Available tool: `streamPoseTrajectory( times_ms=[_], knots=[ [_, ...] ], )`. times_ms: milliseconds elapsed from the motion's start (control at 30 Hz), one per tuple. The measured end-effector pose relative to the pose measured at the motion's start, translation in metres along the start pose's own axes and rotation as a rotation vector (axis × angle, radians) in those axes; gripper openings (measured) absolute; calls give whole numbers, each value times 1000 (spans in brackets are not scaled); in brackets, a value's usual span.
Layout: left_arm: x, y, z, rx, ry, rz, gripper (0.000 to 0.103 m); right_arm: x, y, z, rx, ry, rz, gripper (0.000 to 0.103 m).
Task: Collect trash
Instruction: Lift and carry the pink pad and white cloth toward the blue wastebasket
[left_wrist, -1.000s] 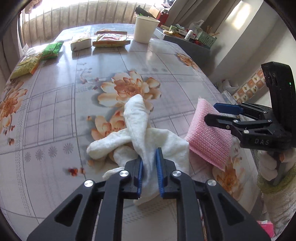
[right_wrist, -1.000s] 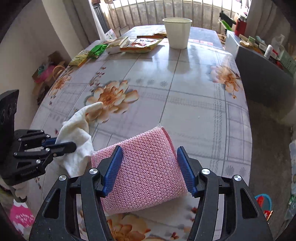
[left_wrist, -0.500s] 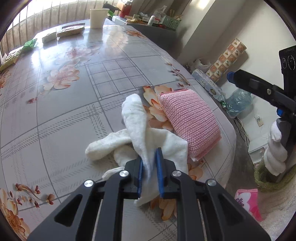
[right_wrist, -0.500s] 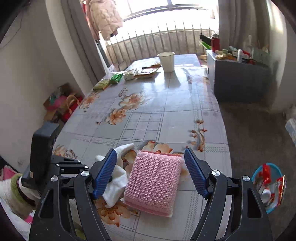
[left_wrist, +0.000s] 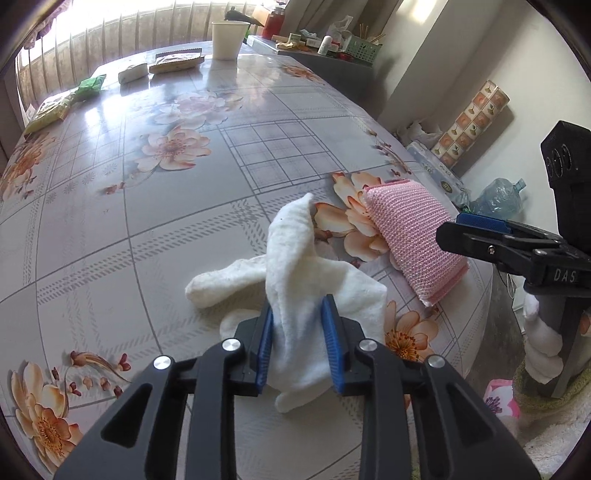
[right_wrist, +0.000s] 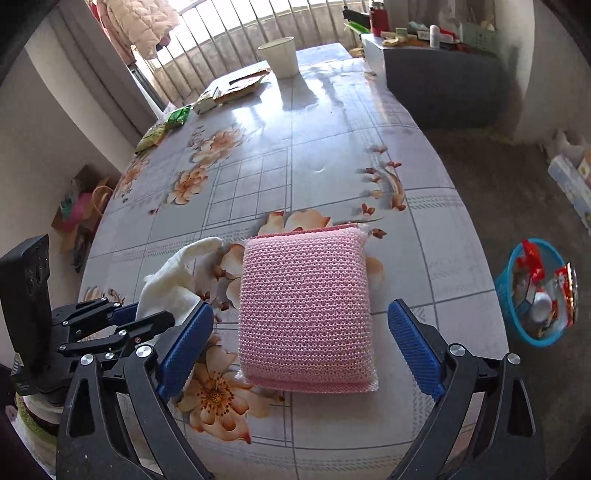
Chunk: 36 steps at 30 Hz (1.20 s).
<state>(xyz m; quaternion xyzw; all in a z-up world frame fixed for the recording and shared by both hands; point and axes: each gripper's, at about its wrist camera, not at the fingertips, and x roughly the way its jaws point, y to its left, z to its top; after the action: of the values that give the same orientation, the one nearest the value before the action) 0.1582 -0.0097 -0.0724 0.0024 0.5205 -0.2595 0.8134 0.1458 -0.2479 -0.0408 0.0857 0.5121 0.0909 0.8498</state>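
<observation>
A white cloth (left_wrist: 291, 269) lies crumpled on the flowered table (left_wrist: 147, 221) near its front edge. My left gripper (left_wrist: 297, 339) stands around it with the jaws parted a little, the blue pads loose against the cloth. A pink knitted sponge (right_wrist: 304, 302) lies flat on the table to the right of the cloth; it also shows in the left wrist view (left_wrist: 410, 236). My right gripper (right_wrist: 299, 350) is open wide and empty, its pads on either side of the sponge's near end without touching it. The cloth also shows in the right wrist view (right_wrist: 173, 284).
A white paper cup (left_wrist: 227, 38), flat snack packets (left_wrist: 177, 62) and green wrappers (left_wrist: 88, 85) lie at the table's far end. A blue basket (right_wrist: 535, 295) with trash stands on the floor to the right. A grey cabinet (right_wrist: 439, 77) with clutter stands beyond the table.
My right gripper let go of the pink sponge, which now lies on the table, and drew back open. My left gripper's jaws have parted around the white cloth.
</observation>
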Motion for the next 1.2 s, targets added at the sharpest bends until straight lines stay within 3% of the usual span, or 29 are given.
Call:
streamPoseTrajectory(
  times_ms=[167, 367, 567, 1200],
  knots=[
    [-1, 1, -3, 1, -11, 6, 25, 16, 6, -1, -36, 41, -79, 91],
    [-1, -9, -5, 29, -18, 47, 25, 23, 4, -5, -43, 66, -100, 91],
    [0, -15, -4, 52, -27, 85, 25, 18, -4, -7, -18, 77, -81, 80],
    [-7, -26, -4, 83, -74, 140, 14, -1, -22, -5, 56, 35, -61, 76]
  ],
)
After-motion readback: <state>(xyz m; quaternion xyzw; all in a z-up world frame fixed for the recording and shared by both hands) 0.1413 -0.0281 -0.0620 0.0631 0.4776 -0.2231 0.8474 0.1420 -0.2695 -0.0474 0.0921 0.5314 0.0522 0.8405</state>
